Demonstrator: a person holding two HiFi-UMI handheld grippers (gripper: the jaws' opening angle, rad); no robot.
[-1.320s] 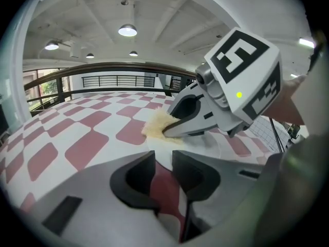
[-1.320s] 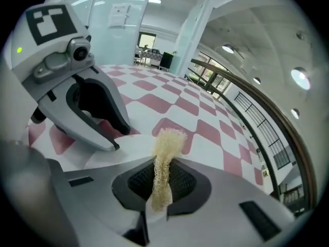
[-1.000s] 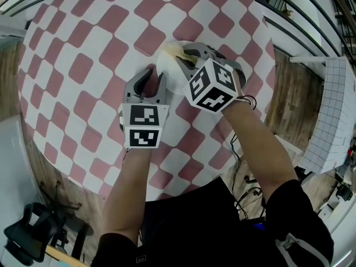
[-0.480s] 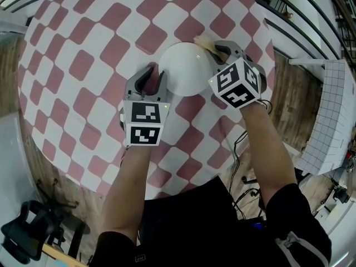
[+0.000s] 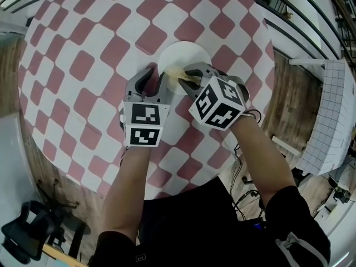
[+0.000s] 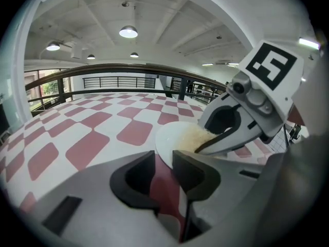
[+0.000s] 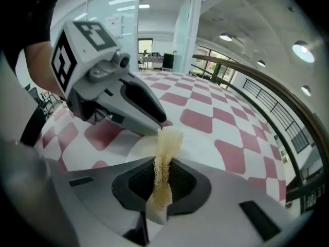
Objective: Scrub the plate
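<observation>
A white plate (image 5: 189, 57) lies on the red-and-white checked table (image 5: 83, 65). My left gripper (image 5: 156, 73) rests at the plate's near-left rim with its jaws apart. In the left gripper view (image 6: 163, 161) the plate (image 6: 175, 135) meets the tip of the right-hand jaw, and red table shows through the gap. My right gripper (image 5: 186, 75) is shut on a yellow mesh scrubber (image 5: 178, 73). The scrubber (image 7: 165, 148) stands pinched upright over the plate (image 7: 205, 148), close to the left gripper (image 7: 157, 118). It lies on the plate's near side.
The round table ends just behind both hands. Cables (image 5: 245, 188) hang by its near-right edge over a wooden floor. A white gridded board (image 5: 334, 110) stands at the right and a dark chair (image 5: 28, 232) at the lower left. Railings run beyond the far edge.
The right gripper swung the scrubber from the plate's far-left part out to its far-right rim, then back to the near-left part. The left gripper and the plate have stayed put.
</observation>
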